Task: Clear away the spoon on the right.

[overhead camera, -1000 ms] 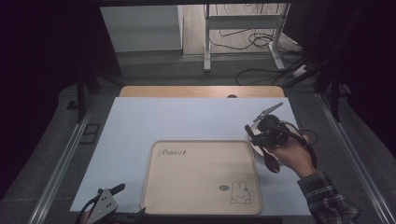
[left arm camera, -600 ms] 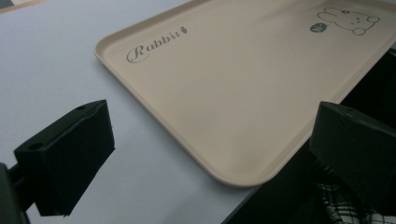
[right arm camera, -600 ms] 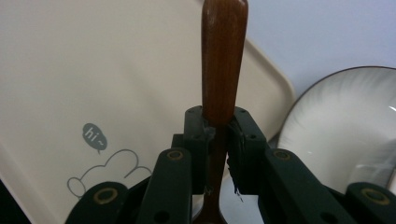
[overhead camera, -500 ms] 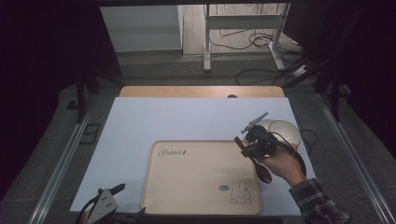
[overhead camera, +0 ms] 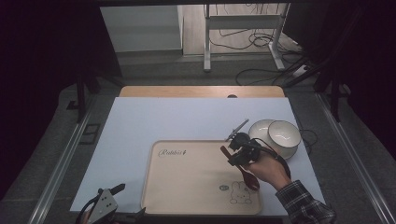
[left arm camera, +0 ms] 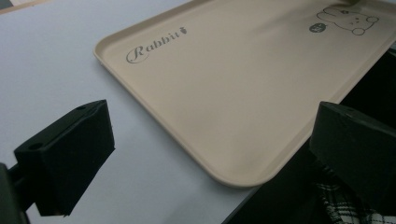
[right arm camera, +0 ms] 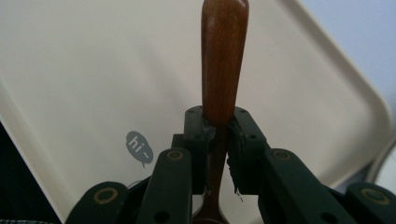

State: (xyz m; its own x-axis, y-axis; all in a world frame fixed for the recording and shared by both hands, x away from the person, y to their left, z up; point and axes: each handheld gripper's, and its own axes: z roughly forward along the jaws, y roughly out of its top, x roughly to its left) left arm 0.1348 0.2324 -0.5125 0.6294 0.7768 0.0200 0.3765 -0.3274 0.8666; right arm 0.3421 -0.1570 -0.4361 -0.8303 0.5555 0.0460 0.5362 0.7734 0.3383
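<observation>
A dark wooden spoon point(overhead camera: 249, 178) hangs over the right part of the beige rabbit tray point(overhead camera: 187, 182), with my right gripper point(overhead camera: 236, 158) shut on its handle. In the right gripper view the spoon's handle point(right arm camera: 223, 60) sticks out past the pinching pads of my right gripper point(right arm camera: 218, 126), above the tray point(right arm camera: 93, 70) and its small "hi" mark. My left gripper point(overhead camera: 127, 201) rests at the table's front left corner, beside the tray. In the left gripper view, the wide-apart black jaws of my left gripper point(left arm camera: 210, 154) hold nothing and face the tray's near corner point(left arm camera: 243, 177).
Two white bowls point(overhead camera: 275, 133) stand together on the white table cover just right of the tray, close behind my right hand. Cables and a metal stand lie on the floor beyond the table's far edge.
My right gripper has carried the spoon leftward and down, from beside the bowls to over the tray's right part. The left gripper has stayed put.
</observation>
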